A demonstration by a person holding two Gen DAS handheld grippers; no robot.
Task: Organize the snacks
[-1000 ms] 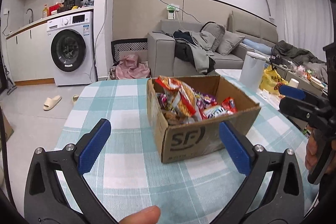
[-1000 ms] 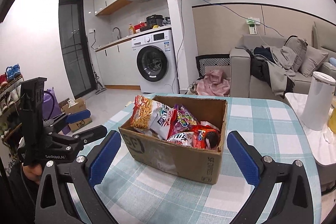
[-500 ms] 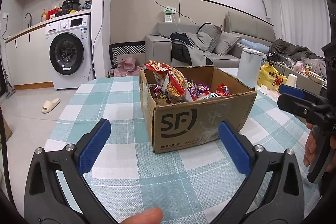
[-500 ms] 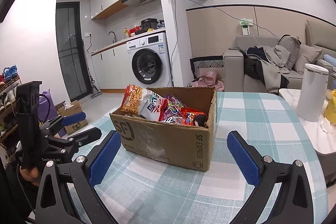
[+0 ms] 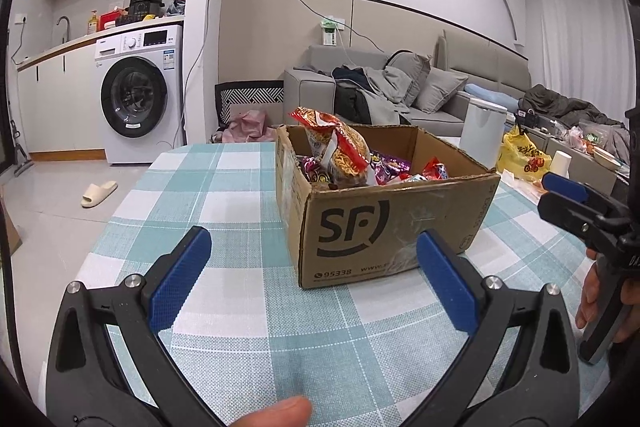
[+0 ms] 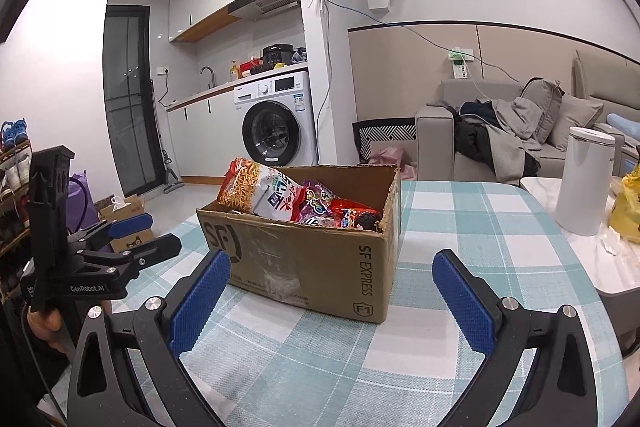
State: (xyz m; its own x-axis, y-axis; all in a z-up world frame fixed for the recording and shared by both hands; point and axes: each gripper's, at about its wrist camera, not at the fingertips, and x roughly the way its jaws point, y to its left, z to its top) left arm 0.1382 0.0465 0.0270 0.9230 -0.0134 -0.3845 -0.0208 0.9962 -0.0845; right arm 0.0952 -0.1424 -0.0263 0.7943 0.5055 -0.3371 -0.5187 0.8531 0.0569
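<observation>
A brown cardboard box [image 5: 384,227] [image 6: 320,259] printed "SF" stands on the checked tablecloth [image 5: 240,195] [image 6: 460,227], filled with several snack packets. A red-orange noodle packet [image 5: 340,151] [image 6: 240,187] sticks up highest, with purple and red packets [image 6: 340,211] beside it. My left gripper [image 5: 316,275] is open, low over the cloth in front of the box, holding nothing. My right gripper [image 6: 332,291] is open too, facing the box's near corner, empty. Each gripper shows at the edge of the other's view: the right one [image 5: 568,203], the left one [image 6: 140,235].
A white cylindrical bin [image 6: 584,179] [image 5: 482,135] and a yellow bag [image 5: 522,157] stand on a side table at the right. A washing machine [image 5: 136,95], a grey sofa with clothes [image 5: 380,91] and a slipper [image 5: 98,193] on the floor lie beyond the table.
Both grippers have sunk lower toward the table, so the box now appears more from the side. Both stay open and empty. The box has not moved.
</observation>
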